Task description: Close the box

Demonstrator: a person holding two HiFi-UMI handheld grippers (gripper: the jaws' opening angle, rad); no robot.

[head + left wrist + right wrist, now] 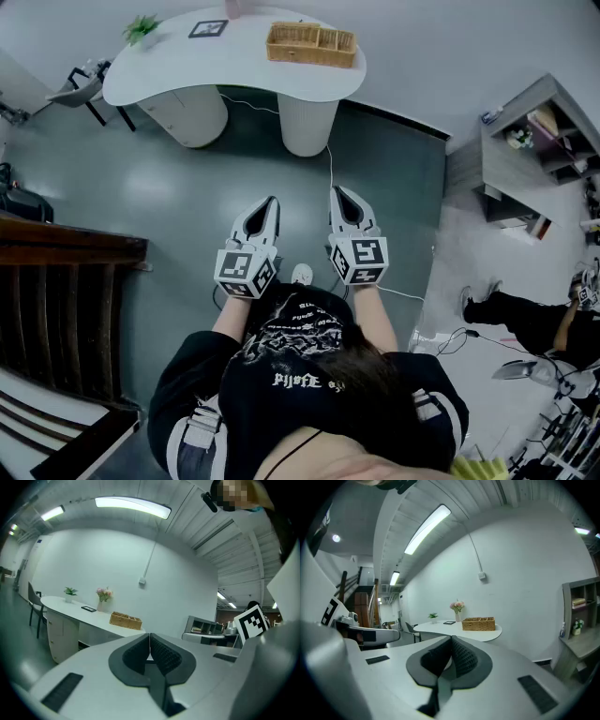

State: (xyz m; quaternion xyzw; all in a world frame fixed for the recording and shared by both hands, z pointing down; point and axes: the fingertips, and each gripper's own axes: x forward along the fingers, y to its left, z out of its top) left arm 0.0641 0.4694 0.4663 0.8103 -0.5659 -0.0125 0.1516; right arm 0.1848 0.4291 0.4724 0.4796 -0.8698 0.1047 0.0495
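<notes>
A woven wicker box [311, 43] with open compartments stands on the far right end of a white curved table [178, 70]; it also shows in the left gripper view as the wicker box [125, 620] and in the right gripper view as the wicker box [478, 624]. I stand well back from the table. My left gripper [273, 201] and right gripper [337, 191] are held side by side over the grey floor, pointing toward the table. The left gripper [150, 636] has its jaws together with nothing between them. So does the right gripper [451, 639].
On the table are a small plant [141, 28], a dark framed square [208, 28] and a vase of flowers [104, 595]. A chair [84, 89] stands at its left end. Dark wooden furniture [66, 300] is at my left, a grey shelf unit [534, 141] at right. Another person [530, 319] sits far right.
</notes>
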